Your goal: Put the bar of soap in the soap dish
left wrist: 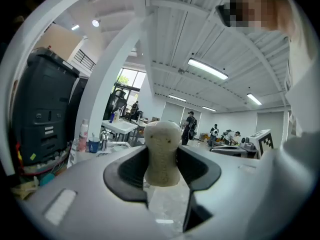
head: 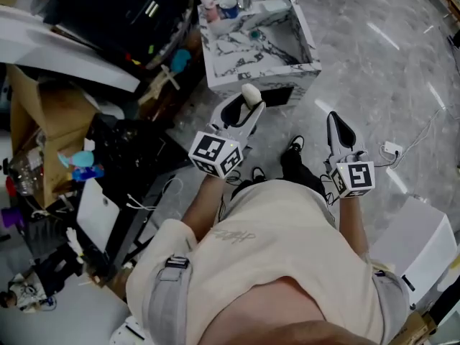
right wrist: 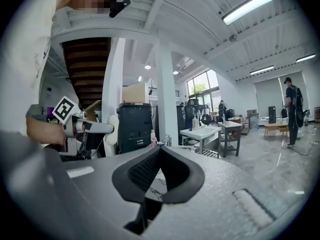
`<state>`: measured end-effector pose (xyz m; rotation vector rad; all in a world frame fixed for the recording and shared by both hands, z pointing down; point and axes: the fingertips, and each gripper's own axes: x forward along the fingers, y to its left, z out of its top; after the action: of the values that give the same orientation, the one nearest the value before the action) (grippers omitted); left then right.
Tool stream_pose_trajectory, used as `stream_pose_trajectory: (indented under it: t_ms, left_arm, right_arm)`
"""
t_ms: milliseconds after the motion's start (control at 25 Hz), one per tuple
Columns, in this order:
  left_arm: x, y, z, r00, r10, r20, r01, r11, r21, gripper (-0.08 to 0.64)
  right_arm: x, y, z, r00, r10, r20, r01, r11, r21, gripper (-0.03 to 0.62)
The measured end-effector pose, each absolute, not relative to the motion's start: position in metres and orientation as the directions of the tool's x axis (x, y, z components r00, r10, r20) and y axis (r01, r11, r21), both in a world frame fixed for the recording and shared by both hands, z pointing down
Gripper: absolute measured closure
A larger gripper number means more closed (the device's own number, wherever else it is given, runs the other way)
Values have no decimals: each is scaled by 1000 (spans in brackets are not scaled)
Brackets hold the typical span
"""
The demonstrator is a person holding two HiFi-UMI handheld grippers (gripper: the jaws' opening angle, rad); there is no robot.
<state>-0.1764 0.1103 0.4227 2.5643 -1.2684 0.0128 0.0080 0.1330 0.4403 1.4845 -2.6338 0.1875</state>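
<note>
A beige bar of soap [head: 251, 94] stands upright between the pads of my left gripper [head: 246, 108], which is shut on it. In the left gripper view the soap [left wrist: 162, 154] fills the gap between the jaws of the left gripper [left wrist: 163, 168]. The marble-patterned sink stand [head: 289, 67] lies just ahead of that gripper. A white dish-like thing [head: 275, 6] rests on its far corner; I cannot tell if it is the soap dish. My right gripper [head: 339, 126] is held level with the left one, further right and over the floor. It [right wrist: 159, 176] is shut with nothing in it.
A pink bottle [head: 208, 6] and a blue cup [head: 228, 9] stand on the sink's back left rim. A black printer [head: 122, 13], cardboard boxes [head: 43, 113] and cluttered shelving crowd the left. A white box [head: 420, 239] sits at the lower right. People stand far off in the hall.
</note>
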Motion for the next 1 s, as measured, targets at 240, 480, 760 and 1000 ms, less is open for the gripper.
stream_pose_trajectory:
  t_ms: [240,480,760,1000]
  left_arm:
    - [-134,44,403,602,-786,142,-798,-589,126,357]
    - [-93,-4,382,606,-784,133,-795,-603,69,357]
    - [-66,-34,394,621,-769,151,-783,-599,170,357]
    - [-66,-55,403,625,-760,177,-780,-606,154,357]
  right_arm:
    - [38,57,441,-553,-826,109,-833,549,-71,598]
    - [78,4,447,-571,-815,103,-821,563,-99,598]
    - [89,-21,460,-585,-802,121,-811,580,-78,598]
    - [85,-35,475,-600,-785,153,-800,594,-90,598]
